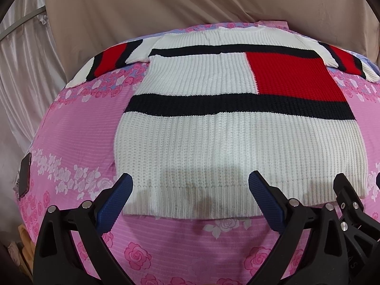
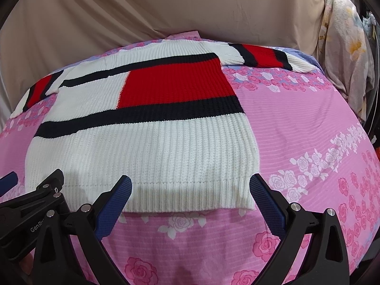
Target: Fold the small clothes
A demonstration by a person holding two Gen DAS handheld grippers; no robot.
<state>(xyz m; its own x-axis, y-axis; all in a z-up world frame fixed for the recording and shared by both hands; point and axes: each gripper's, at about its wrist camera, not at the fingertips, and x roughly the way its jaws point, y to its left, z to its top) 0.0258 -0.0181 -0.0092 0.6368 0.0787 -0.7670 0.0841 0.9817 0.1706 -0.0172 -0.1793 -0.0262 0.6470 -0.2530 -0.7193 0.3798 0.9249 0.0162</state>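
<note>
A white knit sweater (image 1: 225,142) with black stripes and a red block lies flat on the pink bed, sleeves spread out to both sides. It also shows in the right wrist view (image 2: 147,147). My left gripper (image 1: 191,180) is open, its blue fingertips hovering over the left part of the ribbed hem. My right gripper (image 2: 191,181) is open over the right part of the hem, near the bottom right corner. Neither holds anything. The right gripper's black frame (image 1: 351,201) shows beside the left one.
The pink rose-print bedsheet (image 1: 71,130) covers the bed. A dark phone (image 1: 25,174) lies at the bed's left edge. A beige curtain (image 2: 166,7) hangs behind, and floral fabric (image 2: 344,47) hangs at the right.
</note>
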